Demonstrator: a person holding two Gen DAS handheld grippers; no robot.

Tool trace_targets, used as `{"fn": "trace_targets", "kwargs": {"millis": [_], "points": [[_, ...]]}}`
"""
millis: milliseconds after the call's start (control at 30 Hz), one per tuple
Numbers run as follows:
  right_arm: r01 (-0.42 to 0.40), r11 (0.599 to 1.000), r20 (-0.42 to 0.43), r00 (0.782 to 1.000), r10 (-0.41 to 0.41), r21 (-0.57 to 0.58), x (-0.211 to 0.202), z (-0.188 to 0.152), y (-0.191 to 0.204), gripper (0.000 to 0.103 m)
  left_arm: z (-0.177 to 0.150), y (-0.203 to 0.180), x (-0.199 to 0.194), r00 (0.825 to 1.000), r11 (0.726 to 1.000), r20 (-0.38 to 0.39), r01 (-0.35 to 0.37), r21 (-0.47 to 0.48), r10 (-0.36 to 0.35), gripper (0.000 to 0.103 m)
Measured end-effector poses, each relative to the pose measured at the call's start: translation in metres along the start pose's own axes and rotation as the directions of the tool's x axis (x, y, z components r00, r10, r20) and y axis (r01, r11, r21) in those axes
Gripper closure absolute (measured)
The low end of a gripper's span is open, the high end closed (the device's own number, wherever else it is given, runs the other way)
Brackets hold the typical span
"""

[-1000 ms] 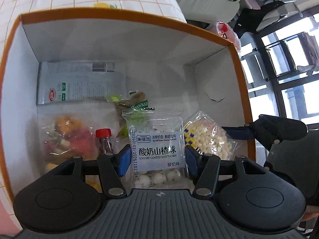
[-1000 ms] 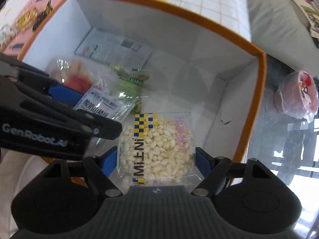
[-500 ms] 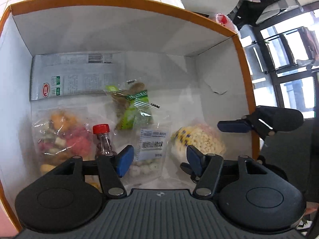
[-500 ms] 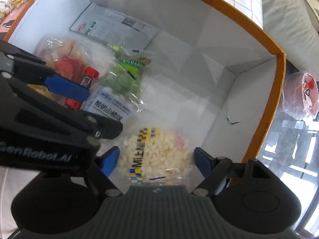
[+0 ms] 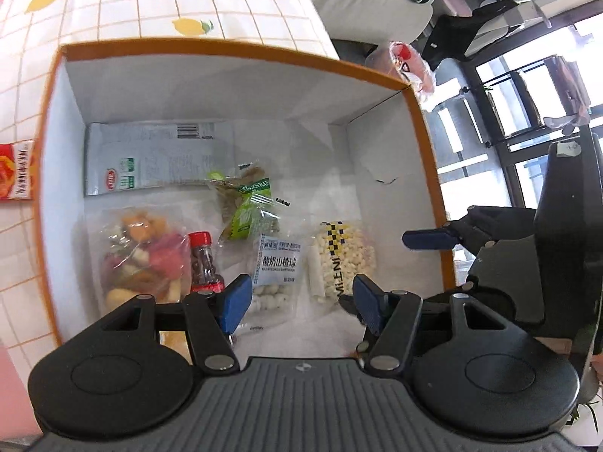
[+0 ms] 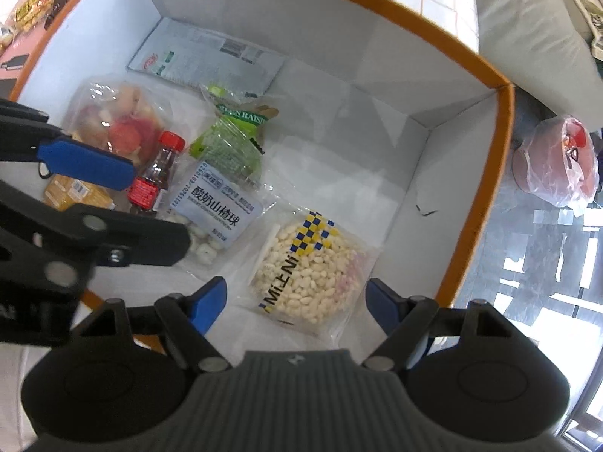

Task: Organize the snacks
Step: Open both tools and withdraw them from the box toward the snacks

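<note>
Left wrist view: looking down into white box (image 5: 429, 173) with orange rim, on checked lemon tablecloth (image 5: 226, 3). Snacks on box floor, largest first: grey flat packet (image 5: 150, 158) at 11 o'clock against far wall; clear bag of mixed fruit pieces (image 5: 139, 260) at 9 o'clock; puffed-grain bag (image 5: 339, 260) at 3 o'clock; yogurt hawthorn packet (image 5: 275, 275) dead centre; green raisin packet (image 5: 248, 203) at 12 o'clock; small red-capped bottle (image 5: 201, 263) just left of hawthorn packet.

Left gripper (image 5: 297, 297): jaws apart, nothing between pads; hawthorn packet lying free on floor beyond tips, long axis running 12 to 6, roughly in line with gripper's pointing line.

Right wrist view: right gripper (image 6: 294, 301) pointing nearly straight down, jaws wide apart, nothing clamped. Puffed-grain bag (image 6: 309, 267) flat on floor beneath the gap, untouched, long axis tilted about 1 to 7. Box wall (image 6: 452, 196) near at 3 o'clock. Left gripper's blue finger (image 6: 86, 164) visible at 9 o'clock, above bottle (image 6: 156, 173) and fruit bag (image 6: 113, 120).

Judgement: both packets delivered into box, both hands free. Remaining loose snacks outside box: red packet (image 5: 17, 169) at 9 o'clock on cloth in left view, several more past far left corner (image 6: 34, 0) in right view. All lying on left side, so left hand the nearer for next pick; reach out over rim at 9 o'clock needed.
</note>
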State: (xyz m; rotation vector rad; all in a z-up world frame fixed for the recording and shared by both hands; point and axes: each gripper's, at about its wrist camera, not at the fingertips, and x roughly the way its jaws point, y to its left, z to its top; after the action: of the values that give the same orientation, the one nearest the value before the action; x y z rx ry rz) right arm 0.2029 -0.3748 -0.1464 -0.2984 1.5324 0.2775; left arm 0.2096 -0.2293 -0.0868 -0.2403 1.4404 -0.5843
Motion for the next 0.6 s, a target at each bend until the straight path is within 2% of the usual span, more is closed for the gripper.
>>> {"fn": "trace_targets", "kwargs": {"millis": [167,300,400,600], "points": [[0.042,0.999,0.092,0.995,-0.044,0.025,-0.030,-0.011,0.011,0.024,-0.015,0.003,-0.041,0.997,1.000,0.080,0.014,0.003,-0.014,0.032],[0.042,0.996,0.186,0.981,-0.056,0.074,-0.060,-0.020,0.024,0.024,-0.035,0.015,-0.080,0.984,1.000,0.177,0.008,-0.018,-0.005,0.032],[0.031,0.994,0.283,0.957,-0.059,0.102,-0.084,-0.028,0.041,0.024,-0.054,0.024,-0.109,0.962,1.000,0.271,-0.017,-0.017,0.021,0.032],[-0.060,0.988,0.472,0.882,-0.015,0.143,-0.122,-0.038,0.084,0.024,-0.091,0.044,-0.150,0.908,0.993,0.402,-0.118,-0.028,0.119,0.032]]}}
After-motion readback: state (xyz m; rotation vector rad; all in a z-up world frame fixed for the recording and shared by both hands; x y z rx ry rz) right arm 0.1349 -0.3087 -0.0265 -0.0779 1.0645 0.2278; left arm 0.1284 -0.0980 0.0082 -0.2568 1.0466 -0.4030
